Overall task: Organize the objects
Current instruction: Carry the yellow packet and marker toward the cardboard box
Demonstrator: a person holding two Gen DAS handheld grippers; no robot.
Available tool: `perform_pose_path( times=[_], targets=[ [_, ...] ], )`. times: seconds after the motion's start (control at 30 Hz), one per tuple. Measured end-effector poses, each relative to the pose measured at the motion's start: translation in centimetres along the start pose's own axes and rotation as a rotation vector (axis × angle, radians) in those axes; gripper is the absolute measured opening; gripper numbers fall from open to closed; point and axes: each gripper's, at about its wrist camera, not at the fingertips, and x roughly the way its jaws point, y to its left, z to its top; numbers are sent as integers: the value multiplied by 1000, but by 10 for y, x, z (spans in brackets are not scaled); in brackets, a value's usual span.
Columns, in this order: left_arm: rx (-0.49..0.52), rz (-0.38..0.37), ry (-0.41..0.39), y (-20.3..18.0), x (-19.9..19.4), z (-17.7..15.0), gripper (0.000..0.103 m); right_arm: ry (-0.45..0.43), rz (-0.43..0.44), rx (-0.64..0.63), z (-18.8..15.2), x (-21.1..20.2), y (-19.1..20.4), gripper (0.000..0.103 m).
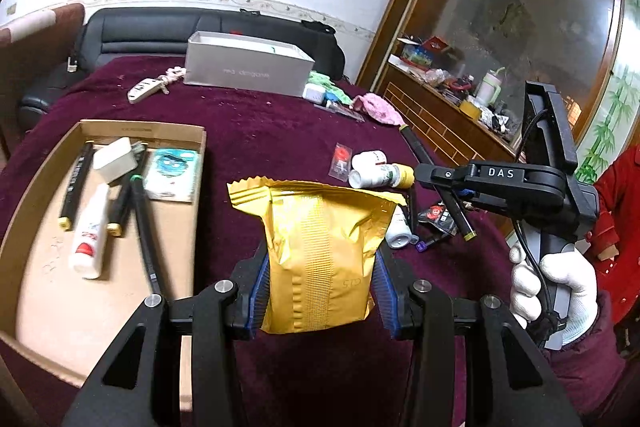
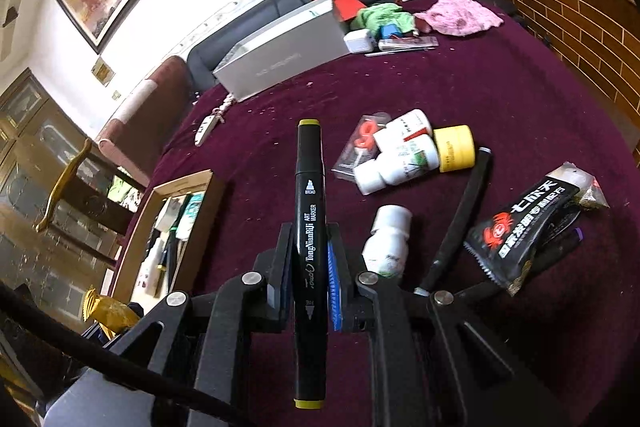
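Between the blue pads of our left gripper point(image 1: 320, 291) we are clamping a gold foil packet point(image 1: 320, 255), upright, its crimped top edge fanning out above the fingers. Off to the left of those jaws we are looking down into the cardboard tray point(image 1: 196, 155), where black markers, a white bottle with a red label point(image 1: 90, 231), a white block and a teal pack are already lying. Out to the right, a white-gloved hand point(image 1: 560, 291) is carrying our right gripper point(image 2: 310, 283), and we are pinching a black art marker point(image 2: 309, 251) there, jaws nearly together on its barrel, the yellow-green cap pointing straight ahead. Just right of that marker's tip, white bottles point(image 2: 400, 155) and a yellow-capped one point(image 2: 454, 148) are sitting in a cluster on the maroon cloth point(image 2: 500, 87). Nearer the right fingers, another small white bottle point(image 2: 386, 239) is lying beside a loose black marker point(image 2: 460, 219) and a black snack packet point(image 2: 524, 227). Far ahead, a long grey box point(image 2: 284, 55) is resting by a pink cloth point(image 2: 460, 15).
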Motion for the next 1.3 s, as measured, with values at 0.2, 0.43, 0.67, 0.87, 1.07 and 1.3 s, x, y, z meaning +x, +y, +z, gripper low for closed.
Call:
perform_pose_path(
  times=[0.2,0.43,0.67,0.87,1.07,1.3],
  targets=[
    [-57,35,-44,28,-29,-4,40,10,38,-46,-7,0,32,12],
    [-147,164,-110,88,-69,-5,40,46,105,-97,-13,11,74,12],
    [-205,283,-111,149,-86,-5,40,100,164,-143,-18,37,116,13],
    [-205,309,-63,175,-71,-7,40,174,200,-171,-29,70,148,13],
    [-174,313,4,187,-47,-4,40,254,227,-195,-45,100,173,13],
    [-138,342,96,200,-23,-2,40,369,275,-223,-72,136,201,13]
  ],
)
